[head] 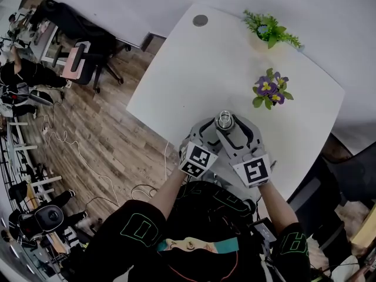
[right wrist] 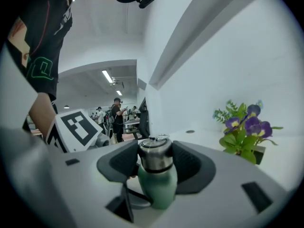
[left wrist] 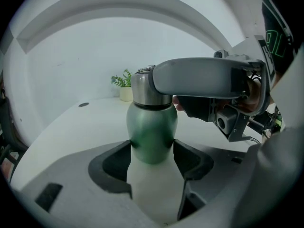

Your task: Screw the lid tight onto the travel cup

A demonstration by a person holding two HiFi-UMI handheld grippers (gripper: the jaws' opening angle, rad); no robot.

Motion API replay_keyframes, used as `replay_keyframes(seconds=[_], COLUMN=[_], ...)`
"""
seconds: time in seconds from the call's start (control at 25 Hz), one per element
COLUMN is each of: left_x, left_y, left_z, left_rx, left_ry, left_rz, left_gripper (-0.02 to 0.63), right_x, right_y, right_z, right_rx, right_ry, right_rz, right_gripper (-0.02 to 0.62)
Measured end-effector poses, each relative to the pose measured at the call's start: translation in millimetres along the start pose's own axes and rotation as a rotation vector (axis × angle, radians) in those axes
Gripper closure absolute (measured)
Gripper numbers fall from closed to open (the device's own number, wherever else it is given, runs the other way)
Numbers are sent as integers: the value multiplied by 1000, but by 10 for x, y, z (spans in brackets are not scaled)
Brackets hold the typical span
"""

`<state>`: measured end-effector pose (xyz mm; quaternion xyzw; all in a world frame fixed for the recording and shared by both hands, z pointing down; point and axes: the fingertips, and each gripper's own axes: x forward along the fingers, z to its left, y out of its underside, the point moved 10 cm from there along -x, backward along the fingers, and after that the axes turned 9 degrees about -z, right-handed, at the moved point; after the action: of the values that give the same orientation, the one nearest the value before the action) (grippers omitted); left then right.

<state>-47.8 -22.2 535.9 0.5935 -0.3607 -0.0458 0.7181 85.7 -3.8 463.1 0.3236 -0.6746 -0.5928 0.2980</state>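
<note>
The travel cup (left wrist: 152,132) has a green body and a steel lid (right wrist: 155,155). It stands upright above the near edge of the white table (head: 194,75). My left gripper (left wrist: 153,150) is shut on the green body, with a pad pressed against each side. My right gripper (right wrist: 156,161) is shut on the lid, whose sides sit between the dark pads. In the left gripper view a right gripper finger (left wrist: 204,77) wraps round the lid (left wrist: 142,87). From the head view both grippers meet at the cup (head: 224,120), left gripper (head: 208,133) and right gripper (head: 238,135).
A pot of purple flowers (head: 269,90) stands on the table just beyond the cup. A green plant (head: 270,31) sits at the far edge, and a round cable port (head: 200,20) at the far left corner. Wooden floor, cables and office chairs (head: 76,63) lie to the left.
</note>
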Motion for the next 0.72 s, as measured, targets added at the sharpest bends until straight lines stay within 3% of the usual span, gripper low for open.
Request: replay_keyframes(seconds=[0.12, 0.28, 0.72], left_x=[3, -3, 23], left_y=[6, 6, 43], left_z=[-3, -6, 14], left_rx=[0, -2, -6], left_ry=[-2, -1, 11], left_rz=[-1, -1, -7], left_gripper=[321, 322, 325], right_x=[0, 4, 118], right_y=[3, -25, -139], right_z=[23, -37, -372], right_rx=[12, 9, -22], right_ry=[27, -42, -473], right_rz=[4, 47, 141], right_gripper=[362, 359, 336])
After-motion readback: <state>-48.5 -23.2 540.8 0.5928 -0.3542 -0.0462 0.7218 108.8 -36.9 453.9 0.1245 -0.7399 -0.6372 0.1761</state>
